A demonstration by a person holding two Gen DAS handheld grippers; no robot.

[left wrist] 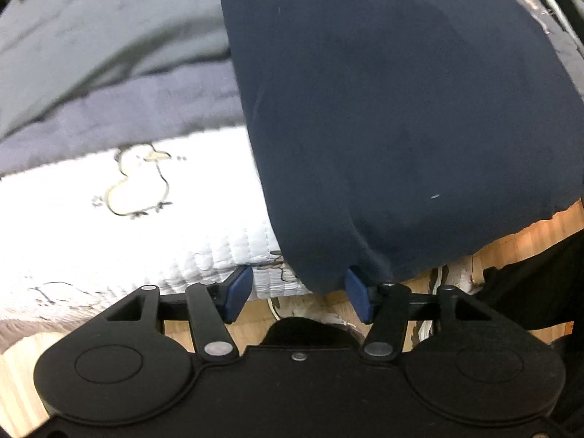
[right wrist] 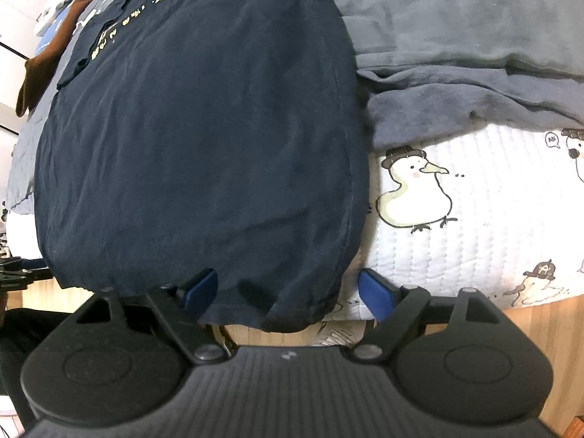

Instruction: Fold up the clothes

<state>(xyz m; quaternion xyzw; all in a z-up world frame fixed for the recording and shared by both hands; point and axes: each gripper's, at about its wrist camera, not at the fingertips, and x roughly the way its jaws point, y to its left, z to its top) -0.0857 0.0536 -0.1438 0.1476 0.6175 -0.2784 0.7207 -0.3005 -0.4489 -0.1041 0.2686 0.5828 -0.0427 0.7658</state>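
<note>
A navy T-shirt lies flat on the bed, its hem hanging over the near edge. In the right wrist view the same navy T-shirt shows pale lettering near its far end. My left gripper stands open at one hem corner. Its right pad touches the cloth, and its left pad stays clear over the quilt. My right gripper is open wide around the other hem corner, which sags between the blue pads without being pinched.
A white quilt with duck drawings covers the bed, with a grey blanket bunched beside the shirt. A brown garment lies at the far left. Wooden floor runs below the bed edge, with dark cloth at the right.
</note>
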